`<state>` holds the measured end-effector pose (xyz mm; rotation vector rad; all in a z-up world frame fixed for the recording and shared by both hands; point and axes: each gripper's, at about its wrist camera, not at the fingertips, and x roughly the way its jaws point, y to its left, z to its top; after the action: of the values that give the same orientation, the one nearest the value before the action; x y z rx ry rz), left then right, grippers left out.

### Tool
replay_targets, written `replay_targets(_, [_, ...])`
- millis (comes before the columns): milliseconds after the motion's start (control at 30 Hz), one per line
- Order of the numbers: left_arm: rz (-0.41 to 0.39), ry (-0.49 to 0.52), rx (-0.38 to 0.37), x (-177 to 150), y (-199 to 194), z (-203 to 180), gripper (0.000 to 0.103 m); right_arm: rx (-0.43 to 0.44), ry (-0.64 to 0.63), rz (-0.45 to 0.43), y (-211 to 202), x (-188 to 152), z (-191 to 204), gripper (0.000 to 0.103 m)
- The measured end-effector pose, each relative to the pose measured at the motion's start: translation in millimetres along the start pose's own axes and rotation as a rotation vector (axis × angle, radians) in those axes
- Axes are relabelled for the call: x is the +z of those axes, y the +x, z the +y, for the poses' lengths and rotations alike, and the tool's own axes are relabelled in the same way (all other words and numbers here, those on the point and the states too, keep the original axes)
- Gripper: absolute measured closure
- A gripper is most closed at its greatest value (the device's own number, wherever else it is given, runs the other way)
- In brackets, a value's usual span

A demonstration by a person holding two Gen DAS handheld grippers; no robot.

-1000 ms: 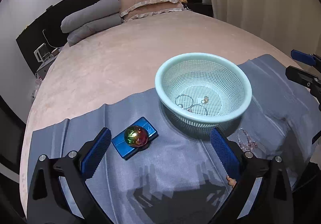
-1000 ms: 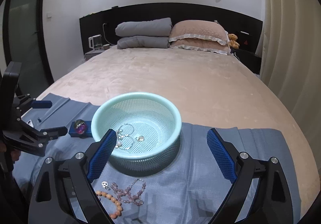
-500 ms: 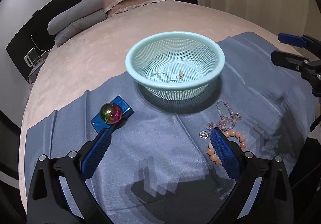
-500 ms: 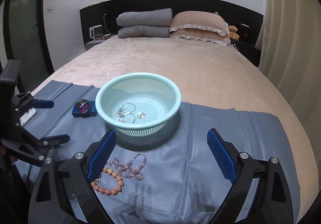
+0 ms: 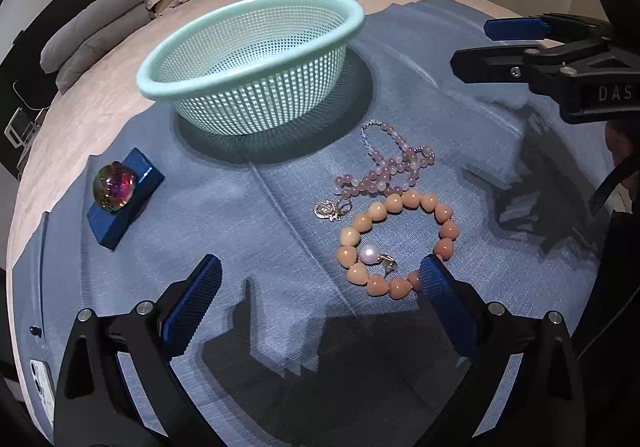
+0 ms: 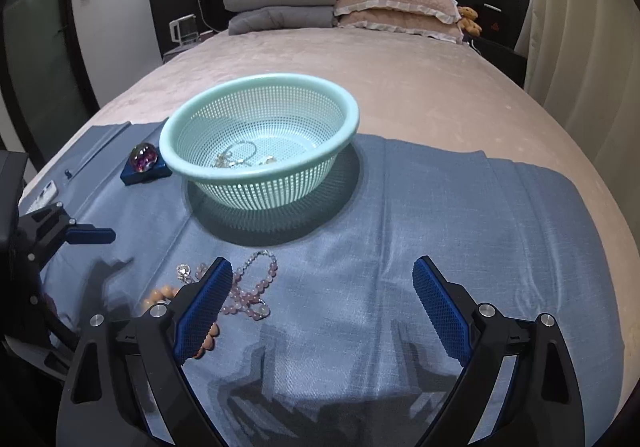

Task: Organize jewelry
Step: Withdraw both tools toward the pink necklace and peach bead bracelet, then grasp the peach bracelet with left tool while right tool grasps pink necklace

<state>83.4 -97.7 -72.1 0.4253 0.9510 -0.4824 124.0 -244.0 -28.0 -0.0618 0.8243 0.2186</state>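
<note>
A mint mesh basket (image 5: 256, 43) (image 6: 264, 119) stands on a blue cloth (image 5: 260, 267) and holds thin silver pieces (image 6: 240, 159). In front of it lie a pink bead necklace (image 5: 384, 171) (image 6: 256, 287), a small silver pendant (image 5: 330, 209) (image 6: 184, 271), an orange bead bracelet (image 5: 400, 243) (image 6: 160, 293) and a pearl earring (image 5: 370, 255). My left gripper (image 5: 320, 291) is open, low over the cloth, its right finger beside the bracelet. My right gripper (image 6: 324, 299) is open and empty, its left finger over the necklace and bracelet.
An iridescent ball (image 5: 114, 187) (image 6: 144, 157) sits on a small blue box (image 5: 128, 203) left of the basket. The cloth lies on a pink bed (image 6: 360, 59) with grey and pink pillows (image 6: 340, 3) at the headboard. A phone (image 5: 40, 383) lies at the cloth's left edge.
Both grippers pulled back from the basket and dropped lower toward the cloth. The bracelet, necklace and pendant now lie close in front of my left gripper. Both stay open.
</note>
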Motion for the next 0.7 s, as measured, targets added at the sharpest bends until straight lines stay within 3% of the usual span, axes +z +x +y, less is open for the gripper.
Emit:
replay_targets(200, [0.033, -0.029, -0.100, -4, 14, 4, 0.006, 0.006, -0.027, 0.075, 31, -8, 13, 0.016])
replay_targets(300, [0.044, -0.043, -0.153, -7, 18, 6, 0.013, 0.022, -0.021, 0.105, 47, -10, 18, 0.016])
replay_targets(400, [0.036, -0.014, -0.175, -9, 14, 3, 0.027, 0.031, -0.023, 0.131, 61, -12, 26, 0.017])
replay_targets(433, [0.033, -0.016, -0.182, -9, 13, 3, 0.036, 0.038, -0.025, 0.145, 66, -13, 29, 0.023])
replay_targets(467, [0.033, -0.021, -0.192, -9, 12, 4, 0.042, 0.047, -0.029, 0.162, 72, -14, 32, 0.040])
replay_targets(567, [0.045, -0.029, -0.177, -7, 12, 6, 0.061, 0.112, 0.000, 0.152, 74, -14, 35, 0.062])
replay_targets(633, [0.055, -0.032, -0.131, -8, 13, 8, 0.084, 0.178, -0.002, 0.160, 74, -14, 39, 0.090])
replay_targets(700, [0.056, -0.063, -0.143, -8, 12, 16, 0.090, 0.185, -0.017, 0.165, 73, -14, 43, 0.094])
